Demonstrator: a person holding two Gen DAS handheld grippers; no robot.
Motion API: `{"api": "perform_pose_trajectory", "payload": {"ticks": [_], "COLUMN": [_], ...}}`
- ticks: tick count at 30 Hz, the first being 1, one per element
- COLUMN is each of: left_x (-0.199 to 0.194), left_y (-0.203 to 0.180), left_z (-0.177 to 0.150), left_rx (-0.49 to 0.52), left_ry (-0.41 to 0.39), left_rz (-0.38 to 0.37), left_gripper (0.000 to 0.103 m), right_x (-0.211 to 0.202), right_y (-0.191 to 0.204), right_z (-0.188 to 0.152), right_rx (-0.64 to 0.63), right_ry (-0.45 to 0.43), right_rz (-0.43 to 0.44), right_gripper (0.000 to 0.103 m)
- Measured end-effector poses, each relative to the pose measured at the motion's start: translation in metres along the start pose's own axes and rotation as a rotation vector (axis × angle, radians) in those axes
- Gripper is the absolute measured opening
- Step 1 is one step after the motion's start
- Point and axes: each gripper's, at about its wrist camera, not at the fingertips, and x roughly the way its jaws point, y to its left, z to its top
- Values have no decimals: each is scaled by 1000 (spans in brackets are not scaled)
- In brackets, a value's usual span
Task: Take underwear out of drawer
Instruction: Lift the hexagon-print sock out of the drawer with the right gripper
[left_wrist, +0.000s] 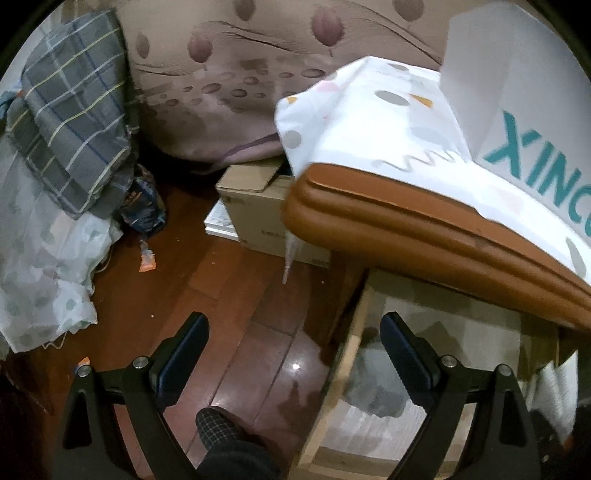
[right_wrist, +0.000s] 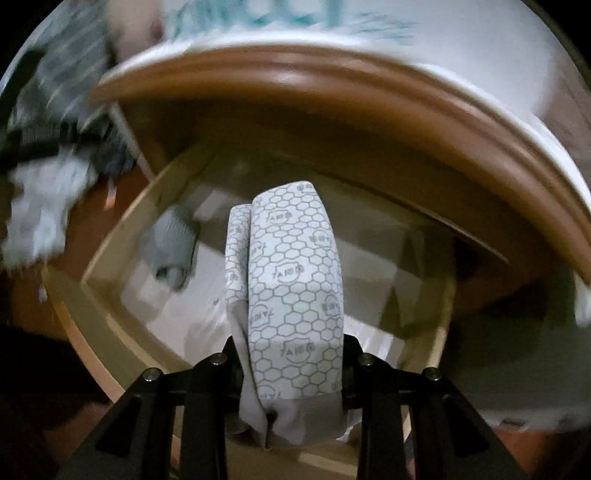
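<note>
My right gripper (right_wrist: 291, 354) is shut on a folded pair of underwear (right_wrist: 295, 280), white with a grey honeycomb print and a grey waistband, held above the open drawer (right_wrist: 107, 243). Its fingertips are hidden by the cloth. A grey rolled garment (right_wrist: 171, 245) lies in the drawer's far left part. My left gripper (left_wrist: 295, 343) is open and empty, held over the wooden floor beside the drawer's pale side wall (left_wrist: 351, 343); grey cloth (left_wrist: 373, 391) shows inside the drawer.
The brown nightstand top (left_wrist: 406, 225) overhangs the drawer, with a white patterned cloth (left_wrist: 369, 122) and a white box (left_wrist: 517, 92) on it. A cardboard box (left_wrist: 255, 206), a plaid cloth (left_wrist: 74, 110) and a person's slippered foot (left_wrist: 218, 428) are on the floor side.
</note>
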Motion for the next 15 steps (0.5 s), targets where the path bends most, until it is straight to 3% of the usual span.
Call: {"api": "perform_pose_trajectory", "payload": {"ticks": [4,15], "left_x": [2,26], "left_y": [-17,-52], "left_z": [-5,-26], "left_rx": [48,126], "left_ry": [13,125], "left_rz": [-28,-107], "left_gripper": [93,93], "right_x": [-12,-38], "right_y": [-15,-51], "right_z": [-11,-27], "right_rx": [152,347], "right_ry": [-78,-216], "right_rz": [-27,-106], "right_gripper": [31,31]}}
